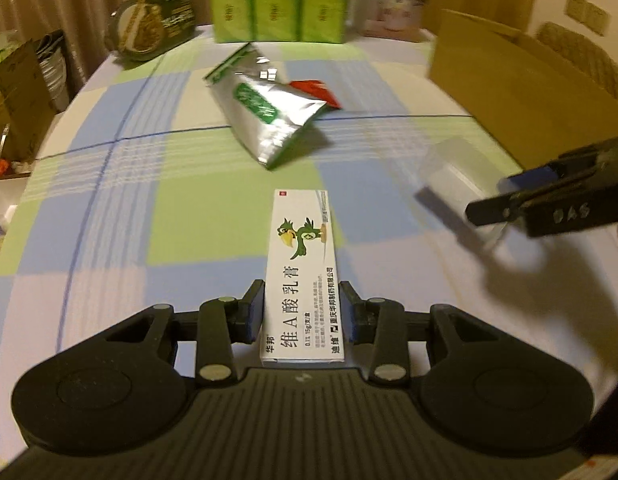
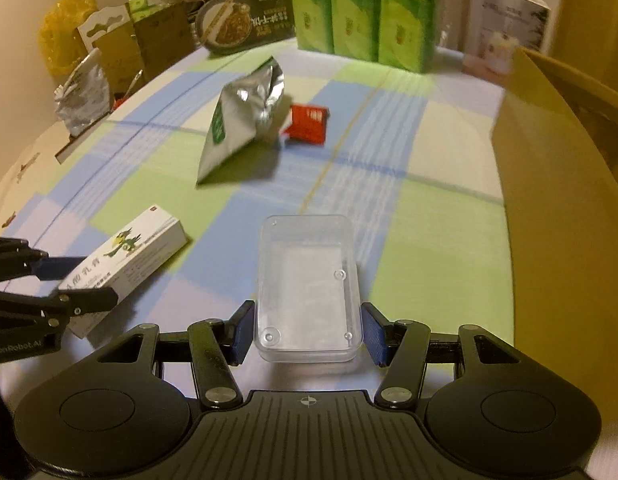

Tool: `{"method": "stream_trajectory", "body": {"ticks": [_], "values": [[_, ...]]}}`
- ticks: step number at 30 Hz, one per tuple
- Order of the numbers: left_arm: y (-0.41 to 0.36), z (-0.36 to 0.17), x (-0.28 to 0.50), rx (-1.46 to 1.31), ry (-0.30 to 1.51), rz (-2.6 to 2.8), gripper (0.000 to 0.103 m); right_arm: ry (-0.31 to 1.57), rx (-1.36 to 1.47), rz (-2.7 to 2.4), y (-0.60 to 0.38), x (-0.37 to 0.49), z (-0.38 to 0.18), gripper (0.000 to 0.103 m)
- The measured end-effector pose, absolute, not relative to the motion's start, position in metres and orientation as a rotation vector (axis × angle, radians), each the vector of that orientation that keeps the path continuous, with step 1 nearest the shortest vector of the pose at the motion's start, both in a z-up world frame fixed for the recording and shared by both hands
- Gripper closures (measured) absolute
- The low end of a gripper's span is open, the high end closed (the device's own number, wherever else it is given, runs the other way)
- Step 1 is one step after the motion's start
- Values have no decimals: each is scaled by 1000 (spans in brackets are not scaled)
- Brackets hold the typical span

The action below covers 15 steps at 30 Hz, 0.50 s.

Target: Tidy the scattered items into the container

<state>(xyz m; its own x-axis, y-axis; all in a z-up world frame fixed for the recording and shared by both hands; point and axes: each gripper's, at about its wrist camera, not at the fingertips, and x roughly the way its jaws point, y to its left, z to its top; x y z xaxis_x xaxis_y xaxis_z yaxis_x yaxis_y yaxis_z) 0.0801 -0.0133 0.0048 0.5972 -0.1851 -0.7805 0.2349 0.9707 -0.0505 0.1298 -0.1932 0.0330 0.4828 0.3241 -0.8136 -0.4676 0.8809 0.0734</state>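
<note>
The counter (image 2: 409,152) is covered in a check of pale green, light blue, lilac and white, crossed by thin dark blue lines. The carton (image 1: 303,276) is white, printed with a green bird and black characters. The pouch (image 2: 239,120) is silver with a green label; the packet (image 2: 309,122) is red. The case (image 2: 307,292) is clear. The box (image 2: 557,184) is tan. Black claws (image 2: 307,328) with blue pads (image 2: 245,330) are seen.
</note>
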Motion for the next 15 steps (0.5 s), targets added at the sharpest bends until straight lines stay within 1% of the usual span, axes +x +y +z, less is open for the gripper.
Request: {"method": "stream_trajectory", "body": {"ticks": [6, 8, 9, 10, 11, 15], "values": [[-25, 5, 51, 75, 892, -288, 70, 959, -146, 452, -207, 81, 28, 50], [-27, 5, 49, 75, 888, -292, 66, 960, -121, 450, -210, 73, 26, 48], [-27, 5, 49, 76, 885, -293, 65, 960, -116, 446, -211, 72, 25, 42], [-27, 5, 49, 80, 883, -293, 65, 957, -115, 441, -211, 71, 25, 35], [-27, 4, 50, 86, 882, -291, 65, 954, -115, 436, -211, 70, 25, 32], [-27, 2, 55, 91, 887, -282, 65, 949, -88, 427, -213, 73, 24, 31]]}}
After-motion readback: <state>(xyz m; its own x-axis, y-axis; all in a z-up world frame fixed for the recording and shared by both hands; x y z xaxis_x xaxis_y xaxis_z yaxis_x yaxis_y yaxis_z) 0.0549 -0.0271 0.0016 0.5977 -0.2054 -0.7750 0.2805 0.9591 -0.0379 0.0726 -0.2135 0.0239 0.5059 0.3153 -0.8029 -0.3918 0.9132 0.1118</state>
